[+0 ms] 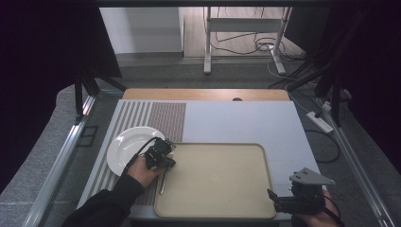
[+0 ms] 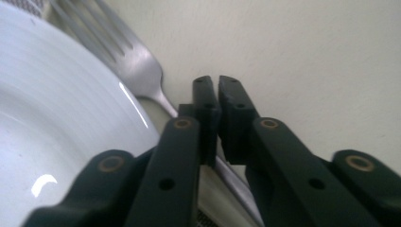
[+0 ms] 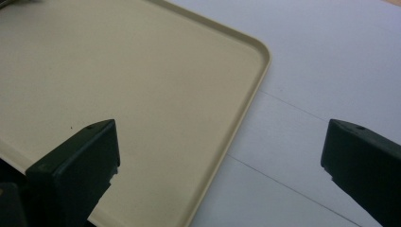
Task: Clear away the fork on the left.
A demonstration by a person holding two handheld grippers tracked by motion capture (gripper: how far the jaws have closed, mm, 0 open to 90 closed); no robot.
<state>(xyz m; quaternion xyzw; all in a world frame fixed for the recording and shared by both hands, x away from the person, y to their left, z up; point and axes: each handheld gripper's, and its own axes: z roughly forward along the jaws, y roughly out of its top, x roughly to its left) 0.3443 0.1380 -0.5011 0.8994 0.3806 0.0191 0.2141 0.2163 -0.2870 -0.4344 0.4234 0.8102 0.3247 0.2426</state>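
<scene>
One round white plate (image 1: 128,147), one beige plastic tray (image 1: 217,189), one silver metal fork (image 2: 137,71) lying between them. Left gripper (image 2: 213,101) is clamped on the fork's handle; right gripper (image 3: 222,156) sits wide open over the tray's corner.

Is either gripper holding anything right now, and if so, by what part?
The left gripper is shut on the fork, gripping its handle just behind the neck. The right gripper is open and holds nothing.
</scene>
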